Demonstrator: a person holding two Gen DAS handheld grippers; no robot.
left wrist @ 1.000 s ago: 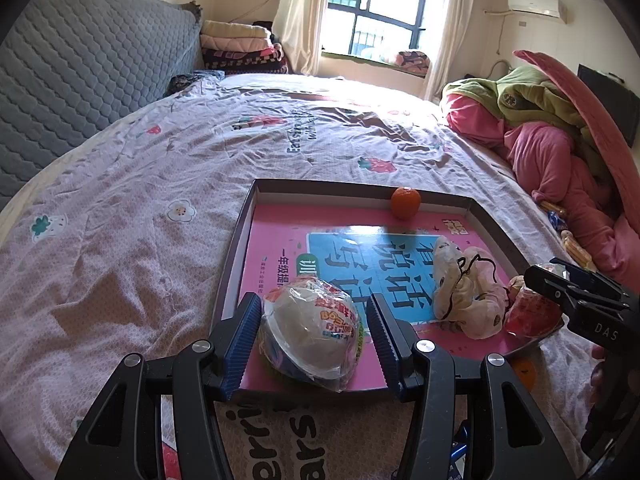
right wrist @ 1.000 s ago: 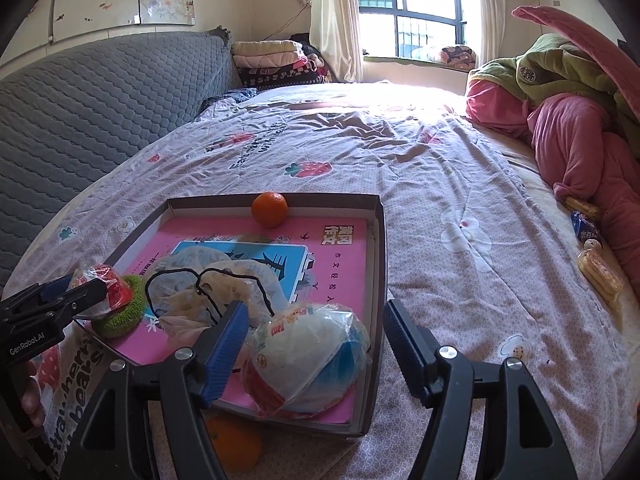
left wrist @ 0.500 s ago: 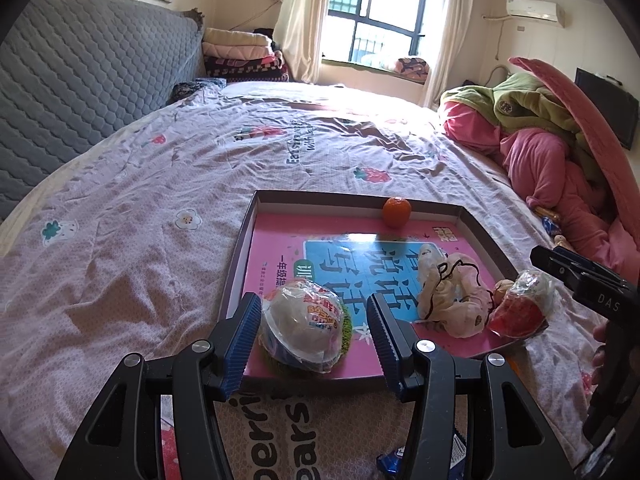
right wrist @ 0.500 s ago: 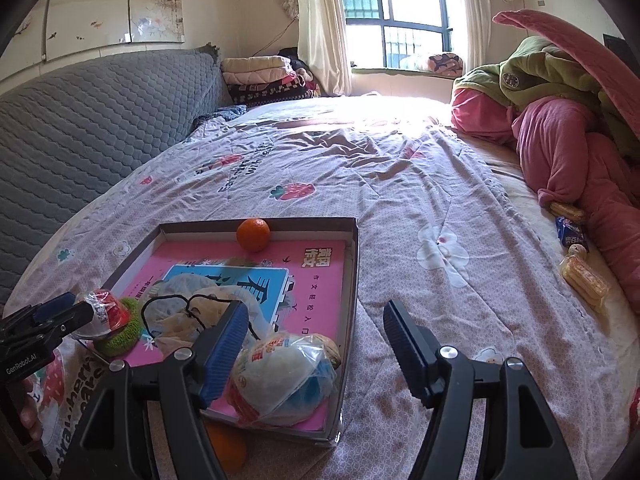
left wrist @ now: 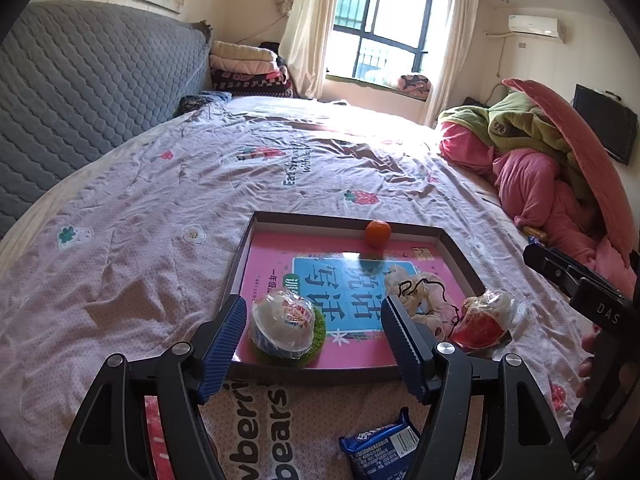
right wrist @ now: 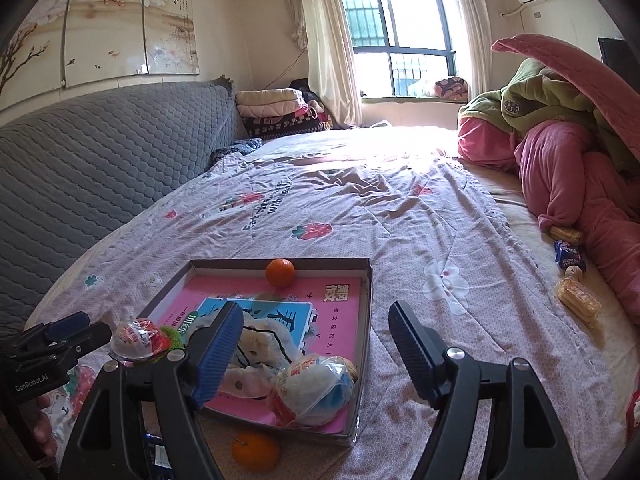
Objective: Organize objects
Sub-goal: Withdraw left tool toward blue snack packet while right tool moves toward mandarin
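A shallow cardboard tray lies on the bed with a pink book as its floor. In it are an orange, a cloth pouch, a wrapped toy egg on a green pad at the near left corner, and a second wrapped egg at the near right corner. My left gripper is open, just short of the left egg. My right gripper is open above and behind the right egg.
A blue snack packet and a loose orange lie on the bedsheet in front of the tray. More snack packets lie at the bed's right edge beside piled pink and green quilts. A grey headboard runs along the left.
Both grippers have drawn back and up from the tray. Each wrapped egg now lies free in the tray, farther from the open fingers. The blue packet and loose orange have come into view.
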